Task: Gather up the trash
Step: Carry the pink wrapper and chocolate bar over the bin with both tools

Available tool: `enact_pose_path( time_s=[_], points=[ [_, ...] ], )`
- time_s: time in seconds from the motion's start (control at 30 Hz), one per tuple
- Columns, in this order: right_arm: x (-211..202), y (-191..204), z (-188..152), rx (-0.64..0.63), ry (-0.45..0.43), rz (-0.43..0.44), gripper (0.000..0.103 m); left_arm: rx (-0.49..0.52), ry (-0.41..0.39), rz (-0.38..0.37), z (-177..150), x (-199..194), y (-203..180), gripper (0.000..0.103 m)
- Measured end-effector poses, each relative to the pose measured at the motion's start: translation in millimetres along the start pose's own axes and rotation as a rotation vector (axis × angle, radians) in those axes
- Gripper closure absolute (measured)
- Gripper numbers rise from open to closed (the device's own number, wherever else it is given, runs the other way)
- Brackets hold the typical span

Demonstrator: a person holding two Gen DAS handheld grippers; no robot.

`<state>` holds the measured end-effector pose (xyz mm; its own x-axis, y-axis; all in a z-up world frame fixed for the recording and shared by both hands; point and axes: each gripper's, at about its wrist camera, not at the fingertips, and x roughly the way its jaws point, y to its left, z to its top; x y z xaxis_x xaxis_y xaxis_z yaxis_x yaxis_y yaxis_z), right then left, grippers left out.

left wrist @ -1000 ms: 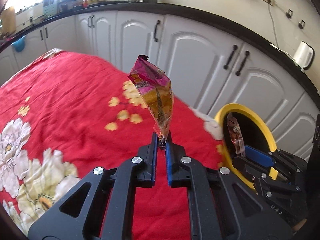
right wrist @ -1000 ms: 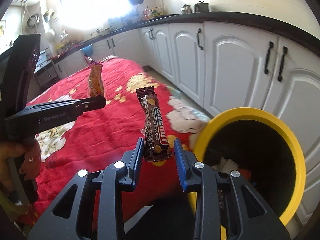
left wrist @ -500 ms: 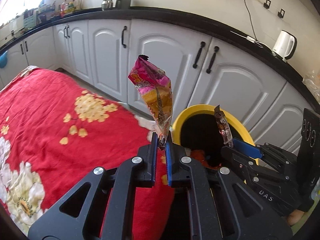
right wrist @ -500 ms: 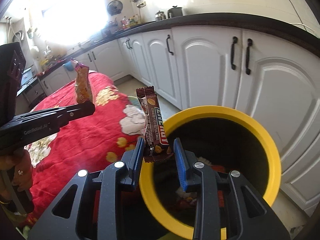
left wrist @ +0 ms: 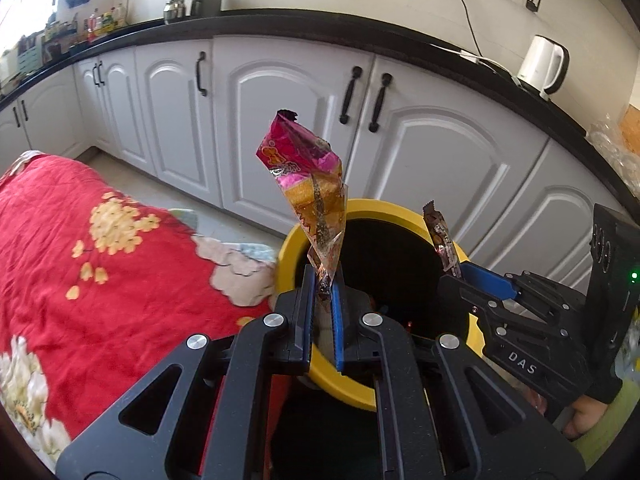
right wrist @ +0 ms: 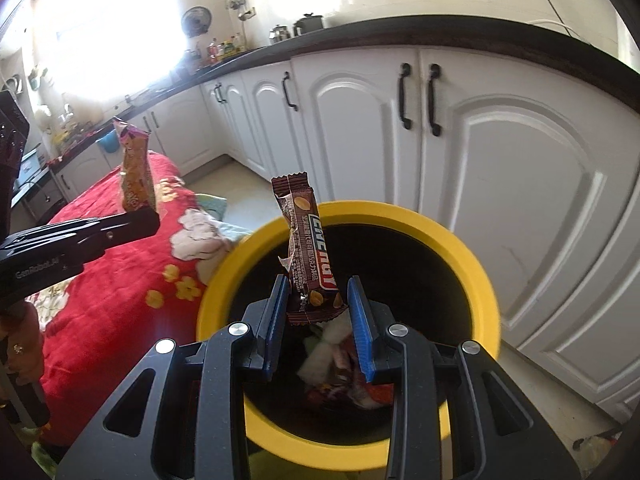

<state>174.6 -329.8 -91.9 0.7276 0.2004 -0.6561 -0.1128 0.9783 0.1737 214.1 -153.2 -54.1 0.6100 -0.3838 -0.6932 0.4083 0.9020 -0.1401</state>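
My left gripper [left wrist: 321, 284] is shut on the bottom tip of a pink and orange snack wrapper [left wrist: 310, 184], which stands upright over the near rim of the yellow bin [left wrist: 288, 240]. My right gripper [right wrist: 318, 296] is shut on the lower end of a brown chocolate bar wrapper [right wrist: 308, 248], held upright above the yellow bin's [right wrist: 460, 240] dark mouth. Several pieces of trash [right wrist: 340, 364] lie inside the bin. In the left wrist view the right gripper [left wrist: 464, 276] and its brown wrapper [left wrist: 440, 240] hang over the bin's right side. The right wrist view shows the left gripper [right wrist: 152, 216] with the snack wrapper [right wrist: 136, 172] at the left.
A table with a red flowered cloth [left wrist: 100, 264] stands left of the bin. White cabinets [right wrist: 500, 152] under a black counter run close behind it. A white kettle [left wrist: 544, 64] sits on the counter. A hand [right wrist: 20, 344] holds the left gripper.
Both grippers have swung from over the red cloth to the yellow bin, carrying their wrappers. The bin's mouth now fills the right wrist view. Neither grip has changed.
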Motion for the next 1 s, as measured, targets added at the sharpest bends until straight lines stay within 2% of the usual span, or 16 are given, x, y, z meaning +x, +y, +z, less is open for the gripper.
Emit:
enact_pose_path(
  time_s=[0.47, 1.0],
  points=[
    [-2, -47, -17, 0.072, 0.019, -0.054, 0.073, 0.051, 0.052, -0.042, -6, 26, -36, 0.099],
    [6, -55, -33, 0.091, 0.071, -0.044, 0.072, 0.069, 0.133, -0.086, -18, 57, -52, 0.099]
  ],
)
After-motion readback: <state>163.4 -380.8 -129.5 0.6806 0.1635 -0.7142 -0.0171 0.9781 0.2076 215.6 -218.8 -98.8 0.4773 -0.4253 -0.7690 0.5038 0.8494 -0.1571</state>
